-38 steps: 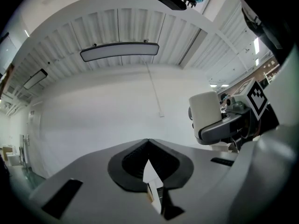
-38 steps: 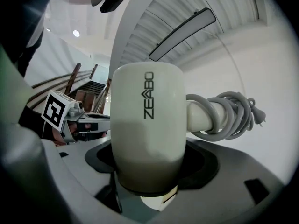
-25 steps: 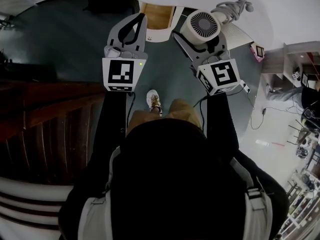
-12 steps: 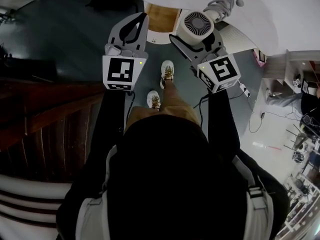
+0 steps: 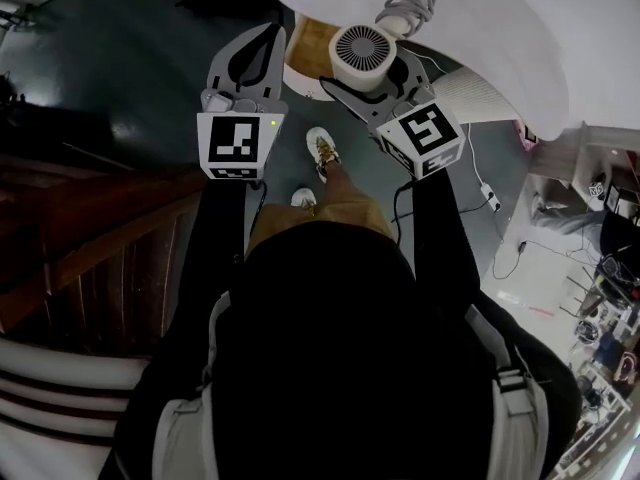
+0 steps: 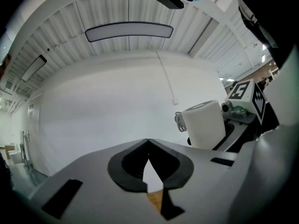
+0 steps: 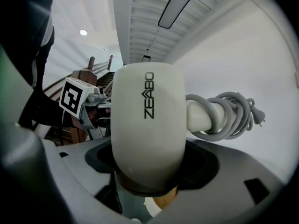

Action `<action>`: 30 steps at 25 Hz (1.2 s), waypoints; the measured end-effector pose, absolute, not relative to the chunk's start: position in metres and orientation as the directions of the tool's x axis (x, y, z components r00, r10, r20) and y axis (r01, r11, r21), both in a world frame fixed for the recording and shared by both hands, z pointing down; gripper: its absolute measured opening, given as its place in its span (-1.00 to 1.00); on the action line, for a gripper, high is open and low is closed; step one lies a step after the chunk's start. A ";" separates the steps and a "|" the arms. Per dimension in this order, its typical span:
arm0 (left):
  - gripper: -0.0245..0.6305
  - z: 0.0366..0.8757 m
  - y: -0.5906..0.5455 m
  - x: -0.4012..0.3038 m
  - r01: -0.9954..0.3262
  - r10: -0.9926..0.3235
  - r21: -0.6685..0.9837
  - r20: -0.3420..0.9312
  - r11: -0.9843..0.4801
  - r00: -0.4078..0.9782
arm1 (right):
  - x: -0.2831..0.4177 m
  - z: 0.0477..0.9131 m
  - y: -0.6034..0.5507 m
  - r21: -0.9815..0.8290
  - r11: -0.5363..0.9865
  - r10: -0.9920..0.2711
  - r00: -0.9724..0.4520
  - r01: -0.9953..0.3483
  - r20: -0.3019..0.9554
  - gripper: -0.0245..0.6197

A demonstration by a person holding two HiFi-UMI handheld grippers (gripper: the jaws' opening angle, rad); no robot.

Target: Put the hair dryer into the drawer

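A white hair dryer with its grey cord wound round the handle is held in my right gripper, jaws shut on its barrel. In the right gripper view the dryer fills the middle, with the cord to its right. The open drawer, wooden inside, shows under the white table's edge, just left of the dryer. My left gripper hangs beside it over the floor, shut and empty; its tips meet. The dryer also appears at the right of the left gripper view.
A white round table top spans the top right. Dark wooden stairs lie to the left. The person's shoes stand on the grey floor below the grippers. Cables and clutter are at the far right.
The person has stepped forward. Both grippers and the dryer have come closer to the table edge and the drawer; the dryer now sits right beside the drawer opening.
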State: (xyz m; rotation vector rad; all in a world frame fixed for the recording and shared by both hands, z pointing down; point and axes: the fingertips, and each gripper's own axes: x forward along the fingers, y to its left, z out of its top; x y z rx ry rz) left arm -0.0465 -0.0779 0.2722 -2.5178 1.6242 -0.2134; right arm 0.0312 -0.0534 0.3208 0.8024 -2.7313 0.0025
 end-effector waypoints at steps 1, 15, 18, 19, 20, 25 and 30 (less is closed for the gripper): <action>-0.89 0.276 -0.085 -0.048 -0.896 -0.915 -0.187 0.047 -0.403 0.401 | 0.029 0.326 -0.061 0.076 0.853 -0.514 -0.807 -0.516 0.291 0.17; -0.89 0.321 -0.158 -0.057 -0.929 -0.933 -0.093 0.089 -0.357 0.349 | 0.006 0.404 -0.136 0.022 0.938 -0.312 -0.818 -0.346 0.484 0.17; -0.89 0.327 -0.163 -0.056 -0.936 -0.936 -0.066 0.087 -0.346 0.340 | -0.002 0.426 -0.139 0.000 0.955 -0.252 -0.814 -0.295 0.523 0.17; -0.89 0.329 -0.165 -0.056 -0.936 -0.936 -0.063 0.090 -0.345 0.339 | -0.004 0.434 -0.139 -0.004 0.962 -0.229 -0.811 -0.274 0.538 0.17; -0.89 0.331 -0.167 -0.055 -0.936 -0.936 -0.066 0.095 -0.345 0.338 | -0.007 0.441 -0.139 -0.008 0.969 -0.202 -0.807 -0.248 0.554 0.17; -0.89 0.346 -0.172 -0.061 -0.940 -0.938 -0.081 0.131 -0.332 0.320 | -0.020 0.474 -0.125 -0.068 0.992 -0.043 -0.794 -0.107 0.607 0.17; -0.89 0.360 -0.172 -0.064 -0.939 -0.935 -0.097 0.172 -0.328 0.309 | -0.027 0.499 -0.117 -0.121 0.992 0.054 -0.771 -0.029 0.634 0.17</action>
